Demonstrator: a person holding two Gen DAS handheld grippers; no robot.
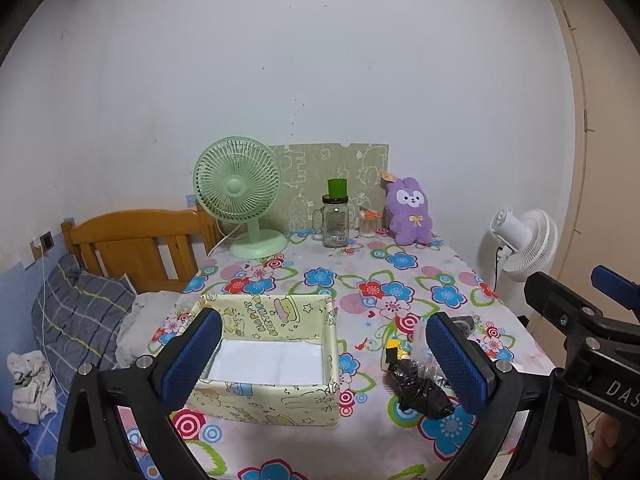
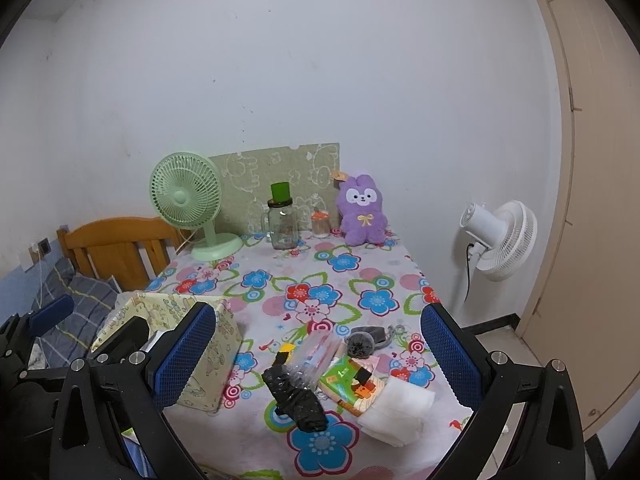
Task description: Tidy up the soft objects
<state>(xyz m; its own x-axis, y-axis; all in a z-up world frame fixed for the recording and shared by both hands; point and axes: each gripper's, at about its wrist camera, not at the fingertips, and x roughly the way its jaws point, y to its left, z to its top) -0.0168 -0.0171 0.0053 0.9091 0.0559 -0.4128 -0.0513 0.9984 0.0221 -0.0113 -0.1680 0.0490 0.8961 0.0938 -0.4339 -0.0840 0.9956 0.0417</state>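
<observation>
The bench (image 2: 360,272) carries the fabric storage box (image 1: 276,364) at its near left, empty and open-topped, with the soft clutter heaped just beside it toward 3 o'clock. Both the left tongs (image 1: 324,360) and the right tongs (image 2: 320,356) hover spread wide, pinching nothing. I'd drop the right pair straight onto the black crumpled bag (image 2: 298,400) at the heap's 7 o'clock edge, pinch its bunched middle, then lift it clear of the clear plastic wrap (image 2: 316,356) before swinging toward the box.

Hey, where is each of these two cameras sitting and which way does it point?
Left wrist: on the left hand-held gripper, facing the wall across the table, over the open storage box; the right hand-held gripper shows at the right edge.
Right wrist: on the right hand-held gripper, same direction, over the black bag and tissue pack.
Shared: green fan, purple plush.
</observation>
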